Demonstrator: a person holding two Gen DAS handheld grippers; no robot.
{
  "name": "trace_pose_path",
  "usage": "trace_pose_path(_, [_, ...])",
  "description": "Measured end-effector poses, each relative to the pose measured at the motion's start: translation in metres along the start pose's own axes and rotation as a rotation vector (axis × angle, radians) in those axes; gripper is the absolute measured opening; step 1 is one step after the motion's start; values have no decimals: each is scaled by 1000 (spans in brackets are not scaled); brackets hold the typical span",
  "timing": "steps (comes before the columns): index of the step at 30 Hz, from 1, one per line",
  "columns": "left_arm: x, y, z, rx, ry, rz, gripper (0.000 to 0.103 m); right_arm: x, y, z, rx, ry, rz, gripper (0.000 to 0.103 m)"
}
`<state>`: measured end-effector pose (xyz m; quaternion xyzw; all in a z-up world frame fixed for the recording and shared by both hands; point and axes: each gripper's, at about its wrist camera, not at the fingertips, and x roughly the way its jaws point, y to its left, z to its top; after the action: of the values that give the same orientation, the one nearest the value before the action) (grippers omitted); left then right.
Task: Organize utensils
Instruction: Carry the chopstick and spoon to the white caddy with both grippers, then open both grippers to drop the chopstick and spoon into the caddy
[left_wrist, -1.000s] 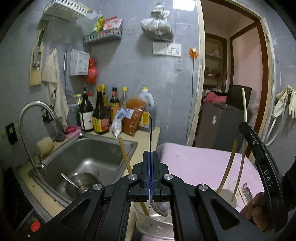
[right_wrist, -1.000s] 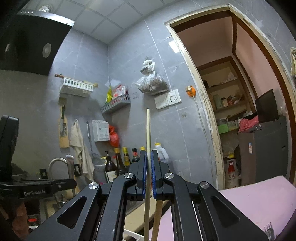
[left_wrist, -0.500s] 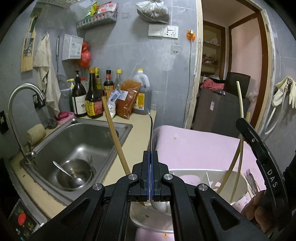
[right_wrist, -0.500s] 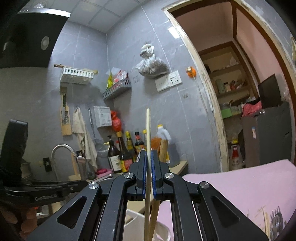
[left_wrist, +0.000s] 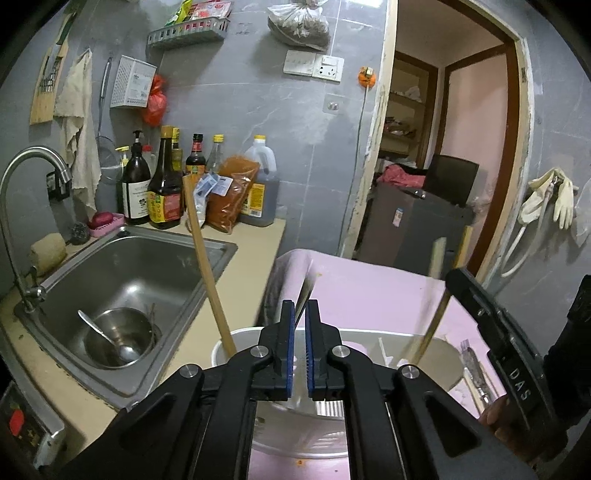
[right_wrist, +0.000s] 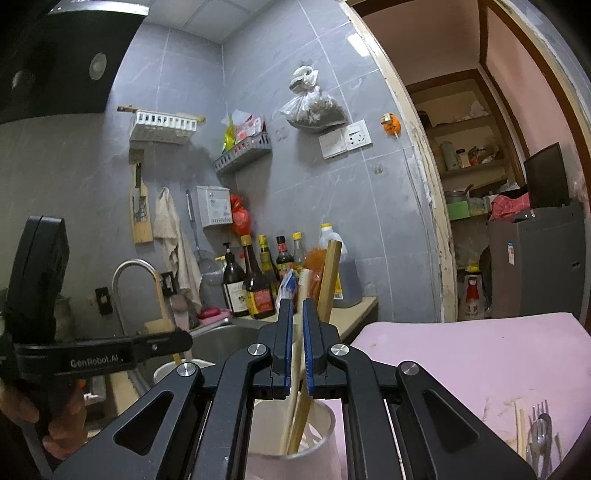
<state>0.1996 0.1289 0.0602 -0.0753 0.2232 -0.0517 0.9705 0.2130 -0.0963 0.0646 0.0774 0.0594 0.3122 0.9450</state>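
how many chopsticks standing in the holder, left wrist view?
3: one chopstick leaning at the holder's left end, two blurred at its right end. More may be hidden.

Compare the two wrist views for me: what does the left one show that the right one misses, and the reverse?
Left wrist only: the sink basin holding a steel bowl with a ladle, and rubber gloves hanging by the door.

Right wrist only: the range hood and the shelves through the doorway.

Both: the white utensil holder with wooden sticks, the faucet, sauce bottles, pink cloth and a fork.

Blurred utensil handle (left_wrist: 307, 291) between left gripper (left_wrist: 299, 332) jaws (lower end hidden)
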Motion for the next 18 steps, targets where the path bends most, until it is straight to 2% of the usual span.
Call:
trace_pose_path(4, [-11,-4,4,-13,-55,-14,28,-9,-1,3,-7,-2,-7,8])
trace_pose_path(6, [-16,-8,7,-13,-77,-18,29,-15,-1,7,-14,-13,-15,13])
trace_pose_path(8, [-19,-13,8,-10,-92,-25,31,-22,-2,12,-26,-23,-21,22])
trace_pose_path(13, [-27,-27,10,-18,-139,-57,47,-42,-7,24,-62,-40,-64,27])
trace_pose_path(15, [-30,-34,10,-12,-157,-66,54,-53,-12,28,-76,-48,-88,32])
trace_pose_path(17, [-34,-45,8,0,-179,-72,62,-66,-19,32,-89,-53,-117,49])
trace_pose_path(18, [-34,-49,8,3,-184,-74,68,-71,-23,33,-92,-56,-127,51])
